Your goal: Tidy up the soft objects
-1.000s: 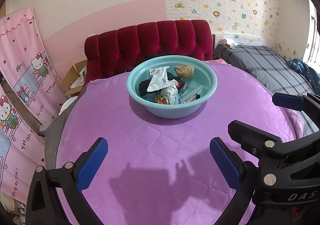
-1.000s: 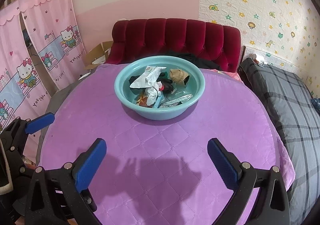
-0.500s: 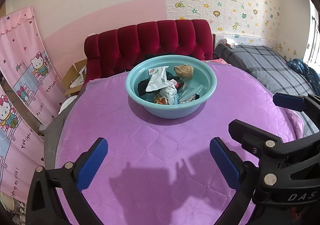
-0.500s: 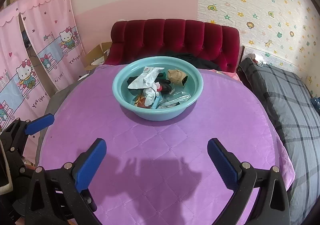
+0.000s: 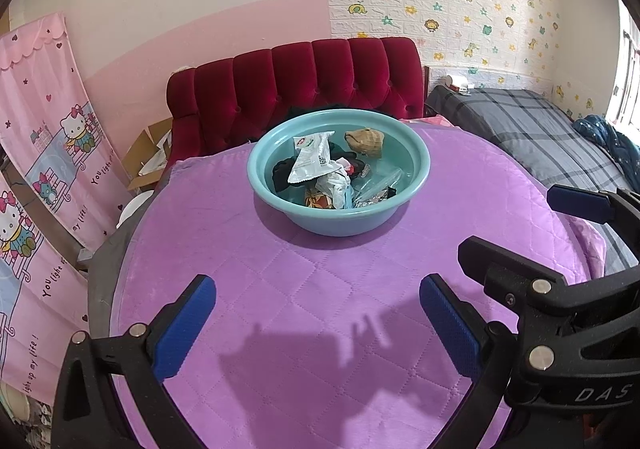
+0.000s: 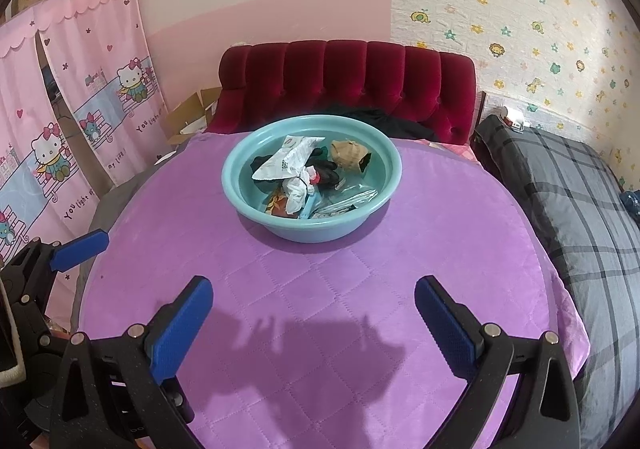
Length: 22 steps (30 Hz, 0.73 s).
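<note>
Both grippers hover over the near part of a round table covered with a quilted purple cloth [image 6: 340, 289], side by side and held apart from each other. On the left gripper [image 5: 318, 323] the blue-padded fingers stand wide apart with nothing between them, and the right gripper [image 6: 314, 321] is spread just as wide and equally empty; neither touches the cloth, though their shadows fall on it below.

Farther back on the table sits a teal basin [image 6: 240, 205], well apart from both grippers, with bare cloth between. Inside it lies a jumble of soft things: a white printed pouch [image 6: 286, 163] across the top, a crumpled tan item [image 6: 348, 153] toward the back, dark fabric [image 6: 326, 169] in the middle, and what may be clear plastic bags toward the front right, hard to make out.

Behind the table stands a red tufted headboard [image 6: 348, 81]. Pink cartoon curtains [image 6: 60, 121] hang to the left, and a bed with a grey plaid cover [image 6: 580, 209] lies to the right.
</note>
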{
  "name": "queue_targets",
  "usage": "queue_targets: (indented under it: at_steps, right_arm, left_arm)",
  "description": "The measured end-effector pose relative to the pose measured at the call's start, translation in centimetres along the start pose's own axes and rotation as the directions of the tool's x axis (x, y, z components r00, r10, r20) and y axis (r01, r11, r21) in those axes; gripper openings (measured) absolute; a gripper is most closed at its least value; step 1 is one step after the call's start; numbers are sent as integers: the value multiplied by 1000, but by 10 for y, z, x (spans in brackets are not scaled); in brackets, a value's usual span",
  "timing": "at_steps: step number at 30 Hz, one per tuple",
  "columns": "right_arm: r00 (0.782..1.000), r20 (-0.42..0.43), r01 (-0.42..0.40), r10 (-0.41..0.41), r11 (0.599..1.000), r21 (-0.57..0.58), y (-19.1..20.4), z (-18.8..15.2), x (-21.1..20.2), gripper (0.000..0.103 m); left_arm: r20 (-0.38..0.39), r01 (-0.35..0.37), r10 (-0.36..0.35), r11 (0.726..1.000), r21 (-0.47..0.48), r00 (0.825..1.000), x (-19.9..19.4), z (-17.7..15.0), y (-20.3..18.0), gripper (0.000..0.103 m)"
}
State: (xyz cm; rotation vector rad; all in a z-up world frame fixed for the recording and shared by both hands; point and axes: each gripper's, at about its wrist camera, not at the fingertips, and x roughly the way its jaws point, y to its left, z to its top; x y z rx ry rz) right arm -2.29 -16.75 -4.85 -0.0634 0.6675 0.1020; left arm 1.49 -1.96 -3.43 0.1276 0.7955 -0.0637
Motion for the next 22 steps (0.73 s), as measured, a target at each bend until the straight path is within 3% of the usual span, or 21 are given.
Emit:
queue_targets:
  at_steps: [22]
  right_arm:
    - [1000,20,22,-22,1000,-5,-11,3,1,103]
  left_arm:
    - [-36,11,-11,1000,-4,999,10,9,-8,103]
